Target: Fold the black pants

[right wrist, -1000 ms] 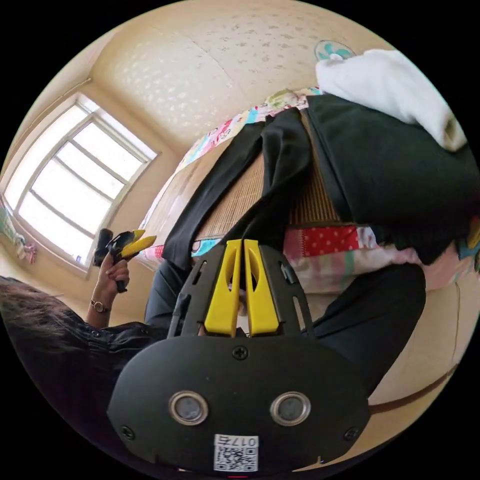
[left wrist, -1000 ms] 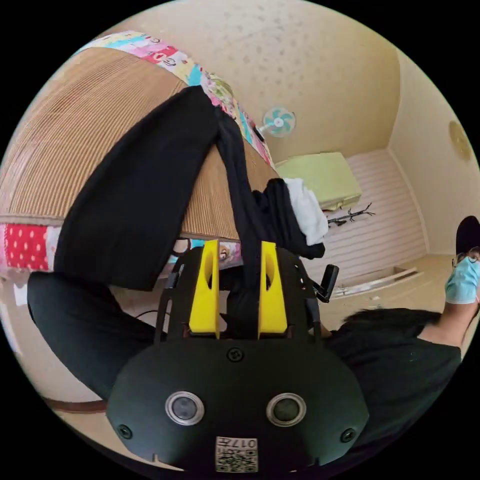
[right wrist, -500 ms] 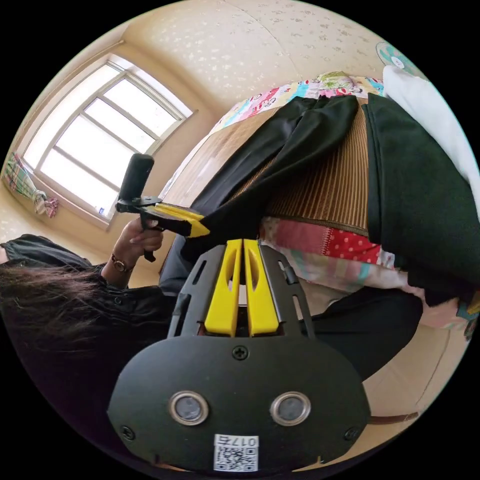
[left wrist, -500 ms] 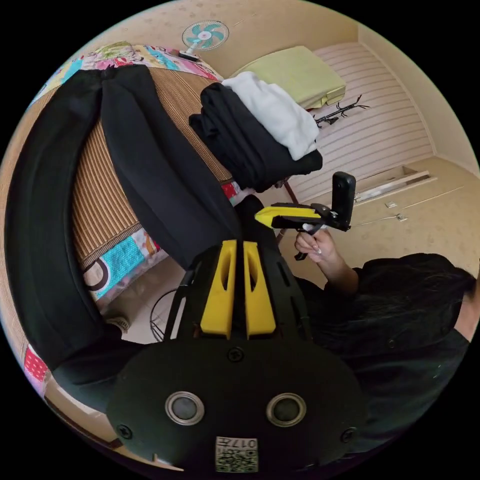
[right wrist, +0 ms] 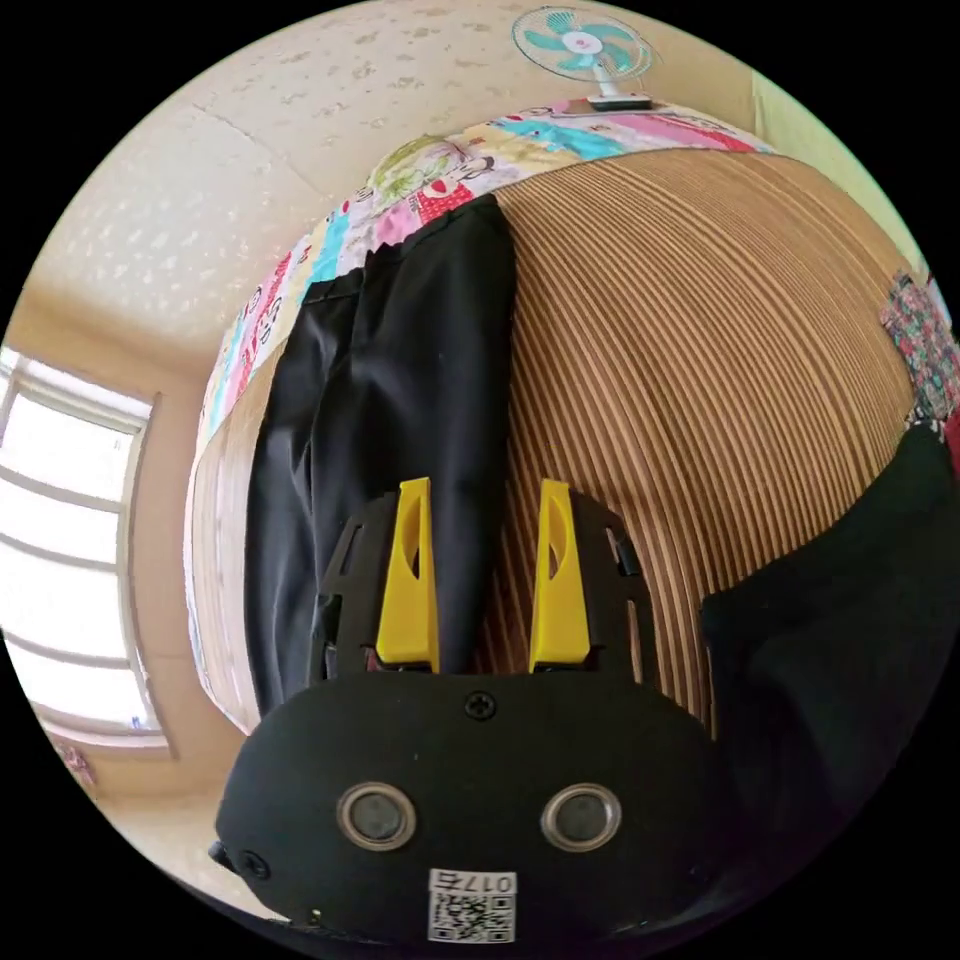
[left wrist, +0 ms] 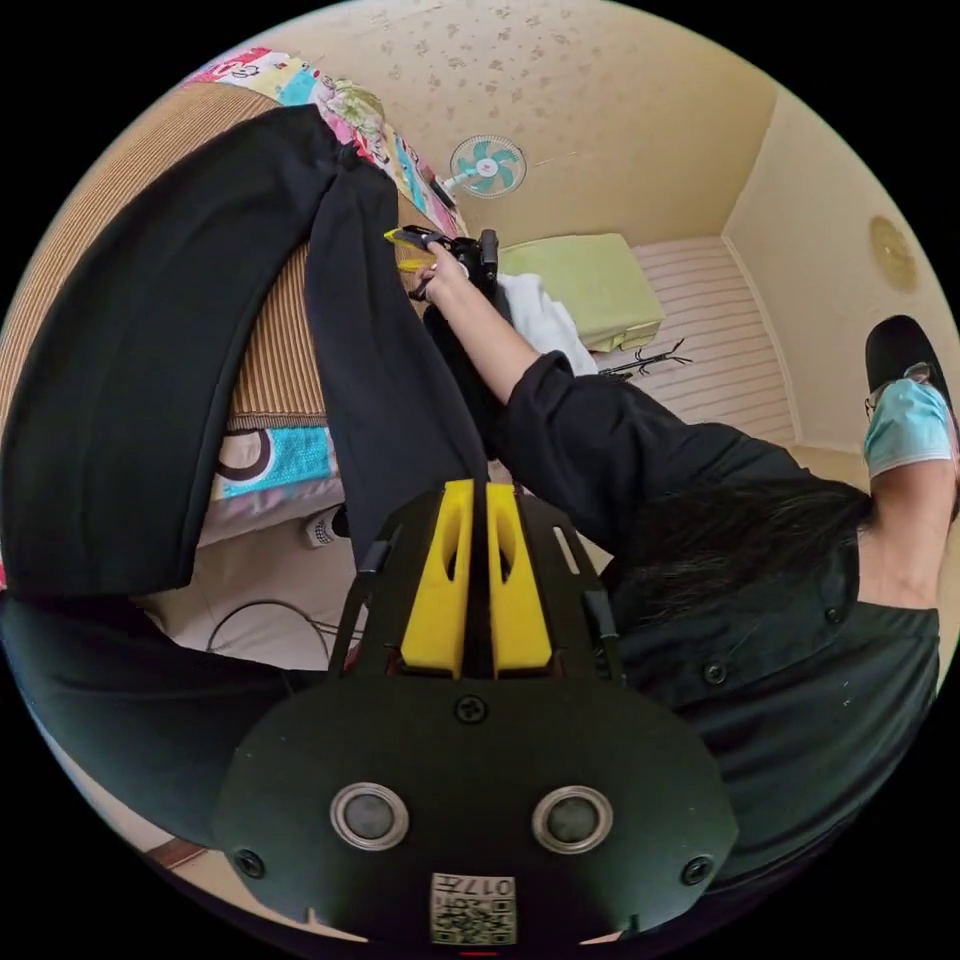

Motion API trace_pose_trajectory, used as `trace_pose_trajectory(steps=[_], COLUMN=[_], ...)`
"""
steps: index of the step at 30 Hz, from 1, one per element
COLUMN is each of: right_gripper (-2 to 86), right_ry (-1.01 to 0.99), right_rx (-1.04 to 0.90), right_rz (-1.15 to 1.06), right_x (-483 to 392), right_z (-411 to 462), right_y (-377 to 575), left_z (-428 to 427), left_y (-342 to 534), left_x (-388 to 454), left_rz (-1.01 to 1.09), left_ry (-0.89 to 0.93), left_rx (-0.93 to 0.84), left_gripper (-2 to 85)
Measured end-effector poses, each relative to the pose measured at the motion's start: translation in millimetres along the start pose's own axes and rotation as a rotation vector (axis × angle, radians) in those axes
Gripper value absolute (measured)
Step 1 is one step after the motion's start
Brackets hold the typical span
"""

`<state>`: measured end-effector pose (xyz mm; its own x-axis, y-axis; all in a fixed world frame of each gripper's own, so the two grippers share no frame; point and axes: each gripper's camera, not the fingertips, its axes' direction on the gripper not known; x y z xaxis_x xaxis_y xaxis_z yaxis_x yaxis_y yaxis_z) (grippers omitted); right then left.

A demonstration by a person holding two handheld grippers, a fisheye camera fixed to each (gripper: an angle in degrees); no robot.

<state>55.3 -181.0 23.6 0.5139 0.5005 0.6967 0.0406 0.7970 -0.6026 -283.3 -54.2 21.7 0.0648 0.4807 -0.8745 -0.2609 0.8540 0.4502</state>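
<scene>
The pants [left wrist: 200,330] are spread on the bed [right wrist: 720,340], the legs hanging off its edge. One leg's hem is pinched in the left gripper [left wrist: 478,500]; the right gripper [right wrist: 484,500] is held over the other leg, jaws spread. If only one hem is lifted, the legs could be folded unevenly or dragged off the bed.

Bed covered by a ribbed bamboo mat [right wrist: 720,330] over a patchwork quilt [right wrist: 330,240], with a teal fan [right wrist: 585,45] at its far edge, folded black and white clothes [left wrist: 535,320] near a corner, and a window [right wrist: 70,540].
</scene>
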Motion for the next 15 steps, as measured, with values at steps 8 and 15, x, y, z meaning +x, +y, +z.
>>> trace_pose_trajectory(steps=[8,15], right_gripper=[1.9,3.5], right_ry=[-0.046,-0.465], right_rx=[0.424,0.190], right_rz=[-0.086,-0.575], right_x=[-95.1,-284.5], right_z=[-92.4,-28.7], right_y=[-5.0,-23.0], left_z=[-28.7,-123.7], left_y=[-15.9,16.0], left_x=[-54.7,-80.7], left_rz=[-0.136,-0.240], left_ry=[0.350,0.173], left_rx=[0.186,0.537], left_gripper=[0.2,0.8])
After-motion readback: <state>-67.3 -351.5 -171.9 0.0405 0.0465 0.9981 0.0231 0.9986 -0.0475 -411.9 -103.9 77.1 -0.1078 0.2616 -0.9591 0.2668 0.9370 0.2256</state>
